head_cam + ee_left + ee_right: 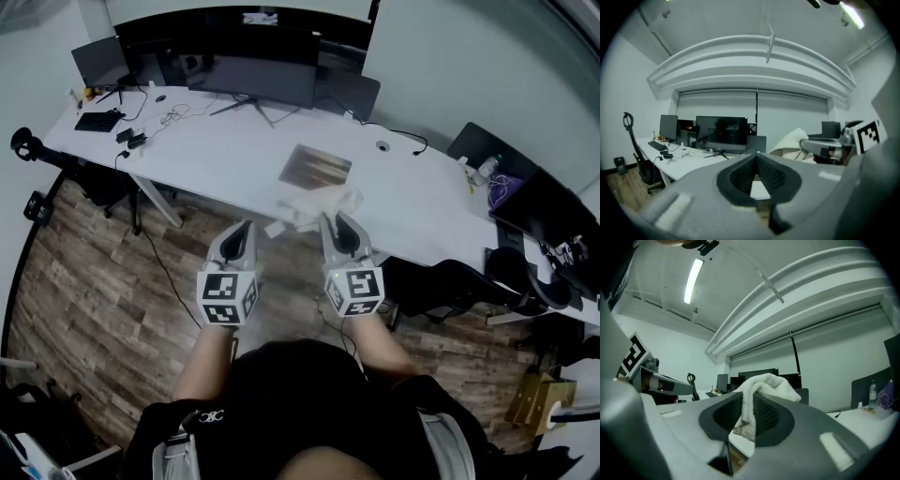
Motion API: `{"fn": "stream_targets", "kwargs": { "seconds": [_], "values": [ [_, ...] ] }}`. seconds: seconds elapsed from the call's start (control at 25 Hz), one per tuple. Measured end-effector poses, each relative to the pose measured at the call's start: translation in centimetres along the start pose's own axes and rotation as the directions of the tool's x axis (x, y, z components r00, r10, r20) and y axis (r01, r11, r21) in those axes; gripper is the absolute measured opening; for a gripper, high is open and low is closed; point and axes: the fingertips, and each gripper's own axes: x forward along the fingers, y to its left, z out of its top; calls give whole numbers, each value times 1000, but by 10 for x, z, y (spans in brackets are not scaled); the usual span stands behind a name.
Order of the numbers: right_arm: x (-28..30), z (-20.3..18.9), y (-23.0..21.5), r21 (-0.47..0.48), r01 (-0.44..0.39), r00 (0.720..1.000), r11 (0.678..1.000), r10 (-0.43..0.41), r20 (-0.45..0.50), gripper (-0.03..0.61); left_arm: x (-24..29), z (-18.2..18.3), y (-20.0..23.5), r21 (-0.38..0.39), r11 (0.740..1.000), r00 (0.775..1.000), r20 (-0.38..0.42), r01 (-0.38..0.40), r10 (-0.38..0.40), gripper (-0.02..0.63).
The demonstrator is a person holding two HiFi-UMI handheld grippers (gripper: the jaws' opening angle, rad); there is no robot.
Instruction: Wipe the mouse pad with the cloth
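- Cloth (764,383): white towelling, pinched between the jaws of the right gripper (753,398) and bunched above their tips.
- Mouse pad (315,167): laid flat on the white desk (206,150), just ahead of the right gripper, beyond the cloth.
- Left gripper (756,155): jaws pressed together, nothing held; positioned beside the right gripper, near the desk's front edge.
- Monitor (253,75): stood well ahead of the left gripper.

— How are my arms sitting?
— I've got both forearms (208,361) stretched forward side by side, with the tips pointing away from the body. My left tool (246,227) has its jaws closed tip to tip, with nothing between them.
— And the right?
— My right tool (330,220) is clamped on the cloth (764,383), which bulges out above the jaws.
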Motion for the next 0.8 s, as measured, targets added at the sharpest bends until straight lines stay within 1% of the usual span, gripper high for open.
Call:
{"fn": "stream_targets", "kwargs": {
  "seconds": [0.44,0.64,0.8],
  "values": [
    [0,4,22,-13,-1,1000,1000,1,-3,63,-20,-1,13,-20,1000,1000,19,0,0,-2],
    [-1,5,35,-35,12,1000,999,-12,-4,63,-28,-4,22,-35,999,999,37,17,-15,-2],
    [-3,3,41,-54,21,1000,998,-22,-10,63,-28,-11,24,-42,998,999,31,36,-35,-2]
  ]
}}
